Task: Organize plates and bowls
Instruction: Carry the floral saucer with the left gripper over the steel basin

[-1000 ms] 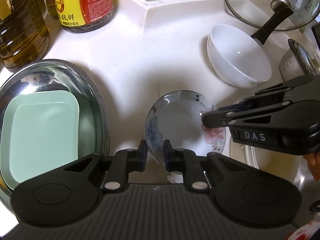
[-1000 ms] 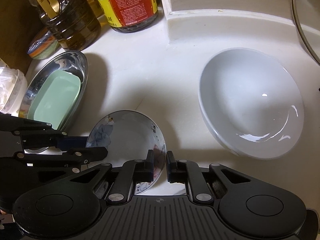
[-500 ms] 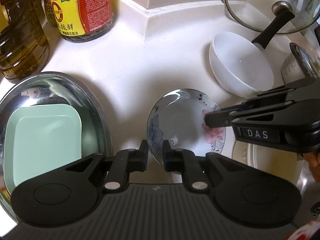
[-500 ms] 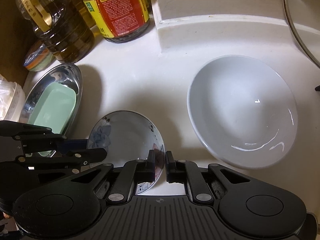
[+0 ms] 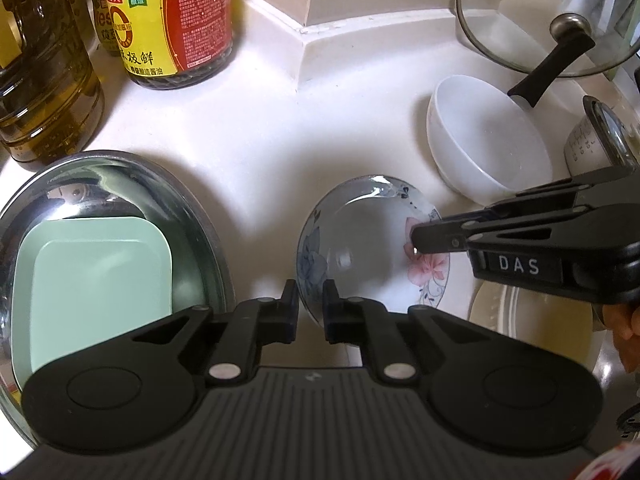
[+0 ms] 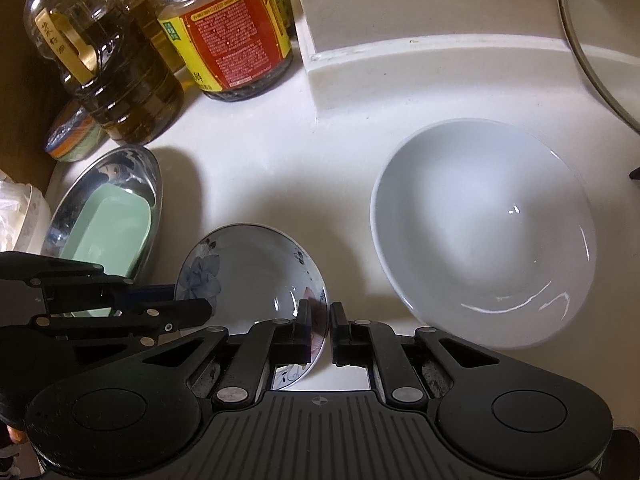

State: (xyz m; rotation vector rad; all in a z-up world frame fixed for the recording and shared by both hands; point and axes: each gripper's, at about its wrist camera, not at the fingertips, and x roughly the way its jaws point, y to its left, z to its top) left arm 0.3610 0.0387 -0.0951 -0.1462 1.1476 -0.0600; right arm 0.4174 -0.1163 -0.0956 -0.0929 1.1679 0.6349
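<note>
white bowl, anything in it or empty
Empty. The white bowl stands upright on the counter, and the right wrist view looks straight into it: only a bare glossy inside with light glints, no food or liquid.

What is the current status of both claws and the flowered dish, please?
Both claws, left and right, clamped on flowered dish, opposite rims. White bowl beside it, apart. Green tray in steel platter. Nothing blocking.
</note>
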